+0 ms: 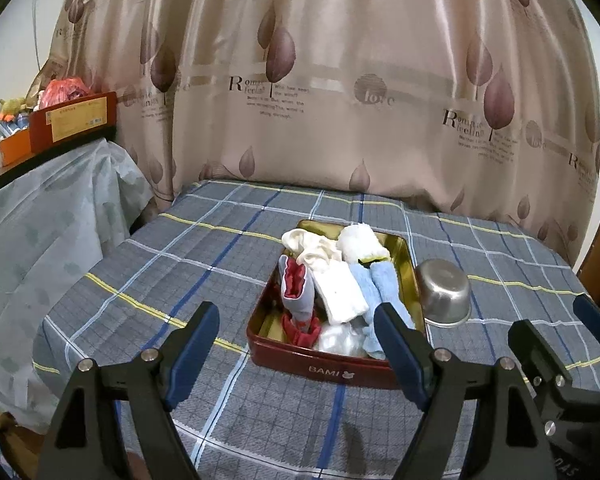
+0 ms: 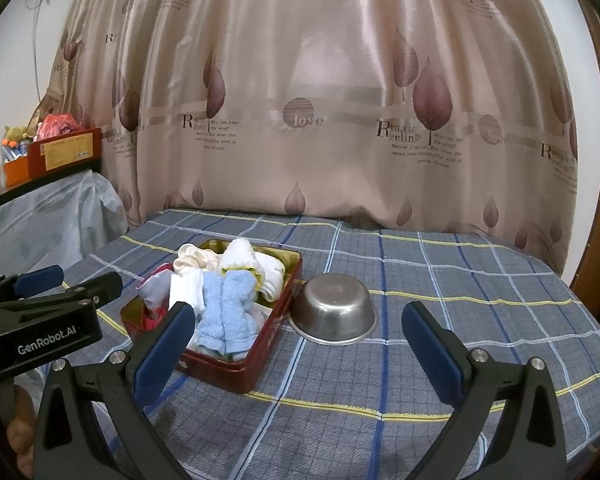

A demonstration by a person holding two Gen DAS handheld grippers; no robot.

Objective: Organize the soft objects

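A red tin with a gold inside (image 1: 324,362) (image 2: 236,376) sits on the plaid cloth, marked BAMI. It holds several soft items: a light blue towel (image 1: 384,280) (image 2: 228,312), white cloths (image 1: 340,288) (image 2: 240,256), a cream cloth (image 1: 308,246) and a grey and red piece (image 1: 298,292). My left gripper (image 1: 296,340) is open and empty just in front of the tin. My right gripper (image 2: 298,340) is open and empty, in front of the tin's right side and the bowl.
An upside-down steel bowl (image 1: 446,294) (image 2: 334,310) stands right of the tin. The plaid-covered table (image 1: 180,264) (image 2: 480,292) meets a curtain (image 1: 340,80) behind. A covered shelf with boxes (image 1: 72,120) is at the left.
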